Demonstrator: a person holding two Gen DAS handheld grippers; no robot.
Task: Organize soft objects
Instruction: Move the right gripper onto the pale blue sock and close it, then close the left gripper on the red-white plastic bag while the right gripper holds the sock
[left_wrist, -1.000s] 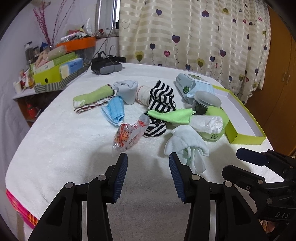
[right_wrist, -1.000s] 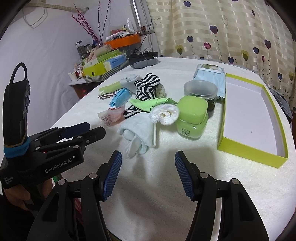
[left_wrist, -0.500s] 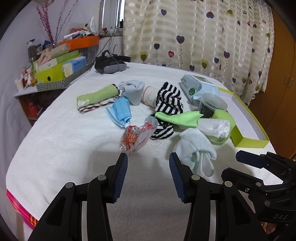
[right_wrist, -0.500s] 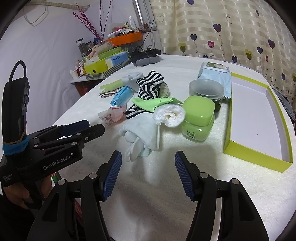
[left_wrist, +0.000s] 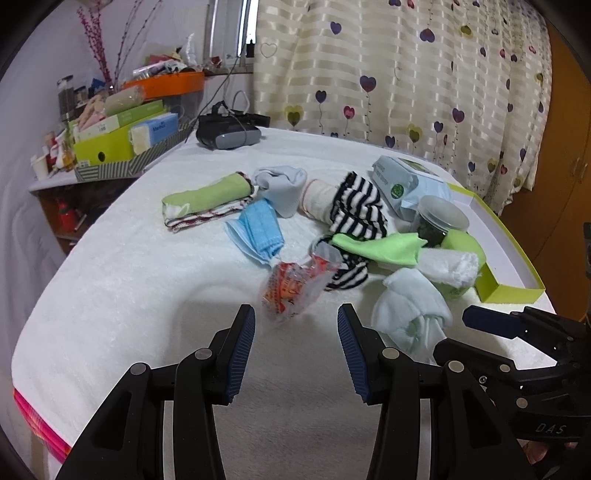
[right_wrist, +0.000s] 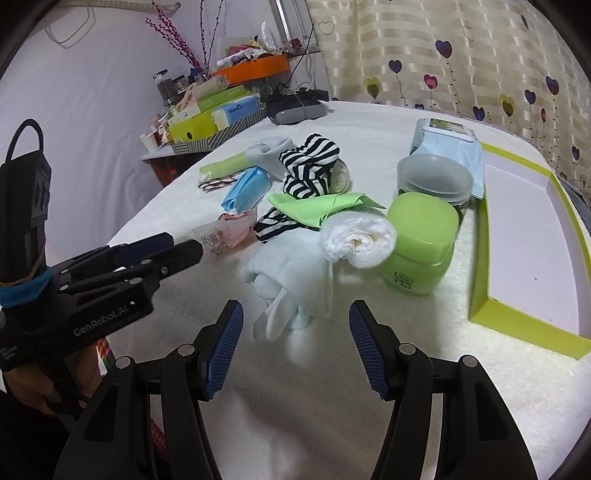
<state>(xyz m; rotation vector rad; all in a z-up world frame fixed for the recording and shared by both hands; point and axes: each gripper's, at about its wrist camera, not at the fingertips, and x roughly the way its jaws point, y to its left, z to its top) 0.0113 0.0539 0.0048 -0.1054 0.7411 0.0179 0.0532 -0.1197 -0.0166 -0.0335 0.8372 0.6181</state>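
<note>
- Left gripper (left_wrist: 296, 334) gapes empty, a crinkled red-and-clear plastic packet (left_wrist: 291, 287) at twelve o'clock
- Right gripper (right_wrist: 295, 332) spread wide, gripping nothing; pale blue bundled socks (right_wrist: 291, 284) at twelve o'clock

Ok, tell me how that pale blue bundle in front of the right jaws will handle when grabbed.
The pale blue bundle looks like soft knit, so it will probably squash and sag. Its loose ends hang free and may trail. It likely weighs little and won't roll.

Two jars (right_wrist: 421, 247), one box (right_wrist: 524, 325), one striped sock (right_wrist: 306, 166), one mask (left_wrist: 258, 229).
</note>
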